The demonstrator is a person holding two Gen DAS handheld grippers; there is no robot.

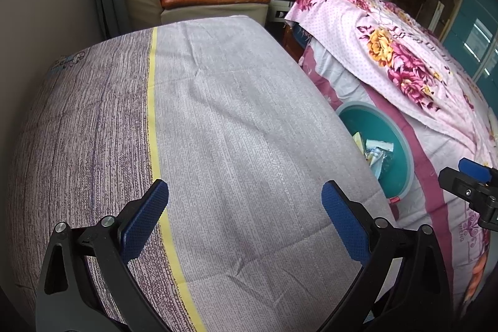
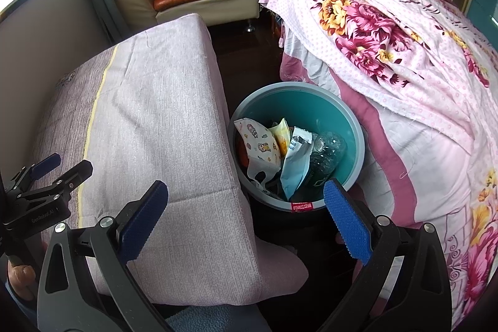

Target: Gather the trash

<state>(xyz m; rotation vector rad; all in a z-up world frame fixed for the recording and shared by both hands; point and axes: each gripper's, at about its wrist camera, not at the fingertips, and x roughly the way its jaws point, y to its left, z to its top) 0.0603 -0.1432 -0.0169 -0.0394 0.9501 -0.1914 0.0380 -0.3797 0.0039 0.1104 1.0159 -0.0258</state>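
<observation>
Two black plastic arms are being shown on the left gripper (image 1: pixel 245 195), each lined with a dimpled blue pad and pinned by round silver screws. The same build is being seen on the right gripper (image 2: pixel 246 195). White lettering "GenRobot.AI" is being displayed on the left gripper's body, with bare skin below.

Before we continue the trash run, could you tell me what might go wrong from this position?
1. The bin sits wedged between the striped bed and the floral quilt, so an approaching gripper could snag the fabric or nudge the bin.
2. The face mask and white pouch stand high inside; further items may slide off onto the floor.
3. Both the left gripper and right gripper are open and empty.
</observation>
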